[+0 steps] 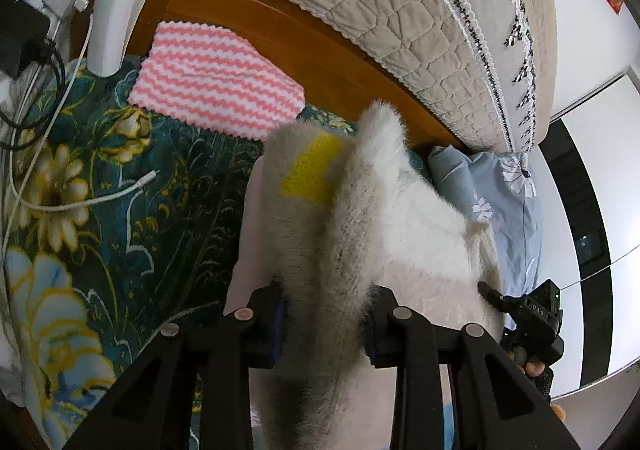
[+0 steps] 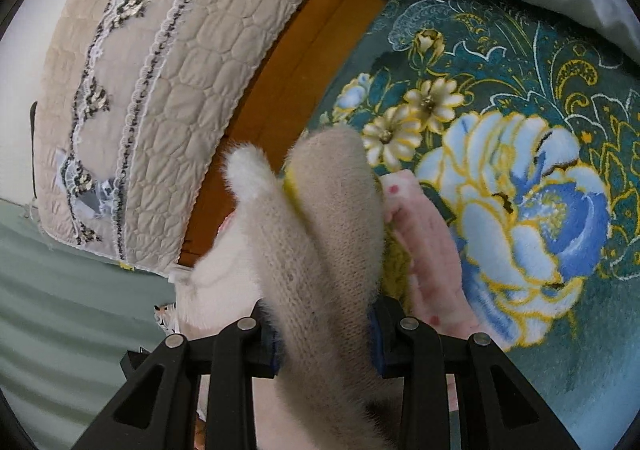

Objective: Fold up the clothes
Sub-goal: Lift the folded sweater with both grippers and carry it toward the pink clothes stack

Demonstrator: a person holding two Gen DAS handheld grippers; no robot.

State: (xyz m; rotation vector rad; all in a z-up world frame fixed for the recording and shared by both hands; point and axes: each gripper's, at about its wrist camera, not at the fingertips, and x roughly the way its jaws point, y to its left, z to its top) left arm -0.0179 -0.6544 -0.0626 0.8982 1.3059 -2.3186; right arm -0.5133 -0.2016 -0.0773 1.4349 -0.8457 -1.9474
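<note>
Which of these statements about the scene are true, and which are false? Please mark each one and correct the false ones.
1. The left gripper is clamped on a fluffy cream garment. True.
2. The right gripper holds nothing. False: its jaws pinch a fold of the same fluffy knit.
3. A pink and white striped knit piece lies flat on the floral blanket. True.
4. The blanket is plain grey. False: it is dark teal with yellow and blue flowers.
5. A white cable lies on the blanket. True.
</note>
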